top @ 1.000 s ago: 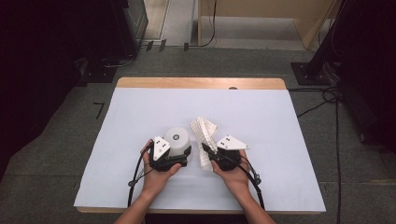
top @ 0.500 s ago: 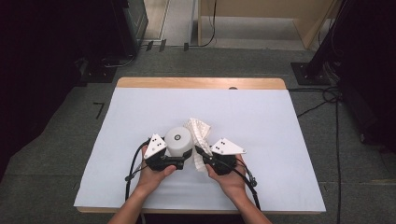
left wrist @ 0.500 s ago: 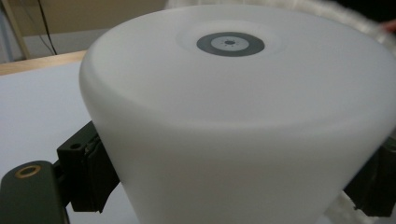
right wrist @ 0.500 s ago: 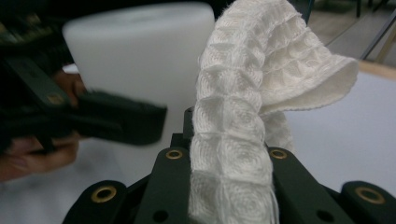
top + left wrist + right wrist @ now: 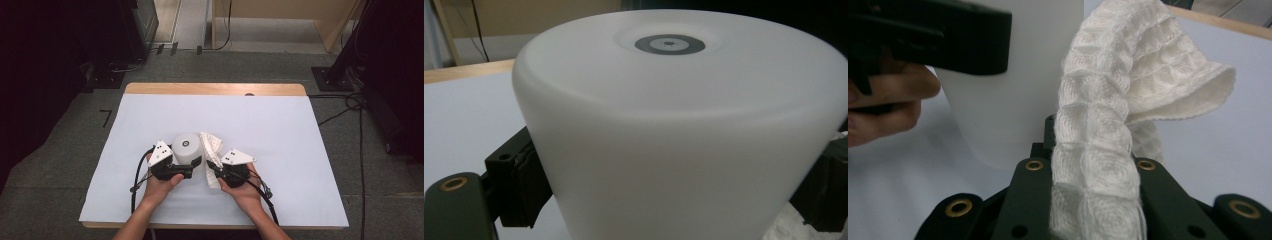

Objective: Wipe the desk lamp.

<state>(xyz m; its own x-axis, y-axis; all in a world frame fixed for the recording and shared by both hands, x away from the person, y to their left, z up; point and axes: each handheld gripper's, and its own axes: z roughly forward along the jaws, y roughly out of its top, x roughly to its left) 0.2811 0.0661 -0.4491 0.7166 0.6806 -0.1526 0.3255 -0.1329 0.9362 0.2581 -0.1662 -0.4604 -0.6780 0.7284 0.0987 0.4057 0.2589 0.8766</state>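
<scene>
A white frosted cup point(image 5: 186, 145) stands upside down on the white-covered table point(image 5: 300, 150), with a grey ring on its top. My left gripper point(image 5: 194, 162) is shut on its lower wall; a black pad point(image 5: 521, 190) presses each side of the cup point(image 5: 684, 130). My right gripper point(image 5: 211, 165) is shut on a white waffle-weave cloth point(image 5: 212, 142). The cloth point(image 5: 1108, 125) rises from between the jaws and folds over to the right, touching the cup point(image 5: 1013, 100) on its right side. The left gripper's jaw point(image 5: 938, 40) and the hand point(image 5: 883, 105) show beside it.
The wooden back edge point(image 5: 215, 89) of the table lies far from both hands. Cables point(image 5: 345, 107) run over the floor at the right, and dark equipment point(image 5: 60, 60) stands at the left. Bare white surface lies behind and right of the cup.
The right gripper has shifted slightly left with the cloth, bringing it closer against the cup. The left gripper and cup have barely moved.
</scene>
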